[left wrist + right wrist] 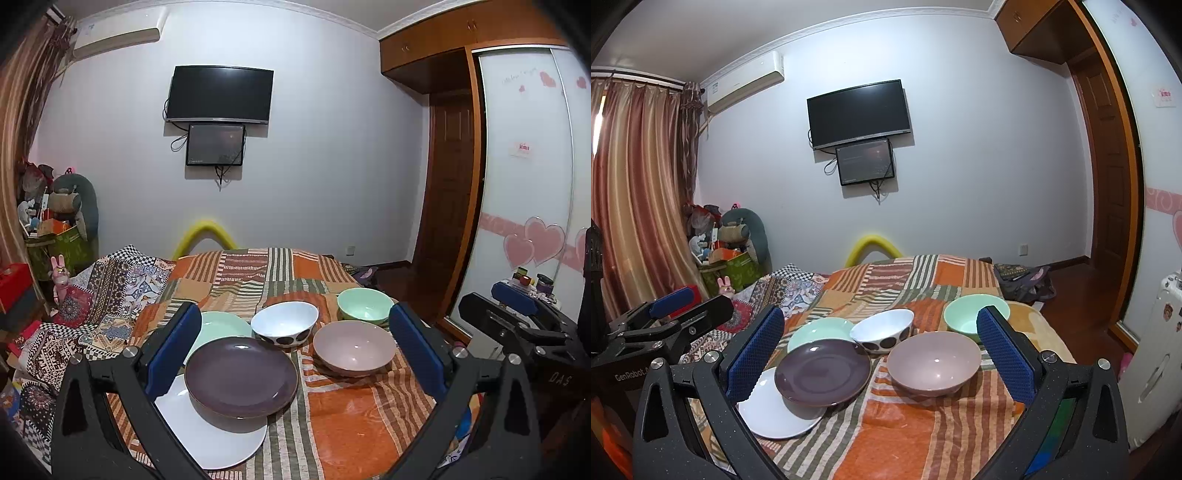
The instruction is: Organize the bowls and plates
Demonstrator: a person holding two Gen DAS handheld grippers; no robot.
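Glossy purple plate [241,374], woven cloth [351,424]

Purple plate [240,374], white plate [218,435], mint bowl [364,304], orange striped bedspread [343,424], blue-padded tool [295,347].

dim cool indoor light, soft shadows under the dishes, small glints on the purple plate [241,374], strong fisheye bending, dark vignetted corners, slight softness
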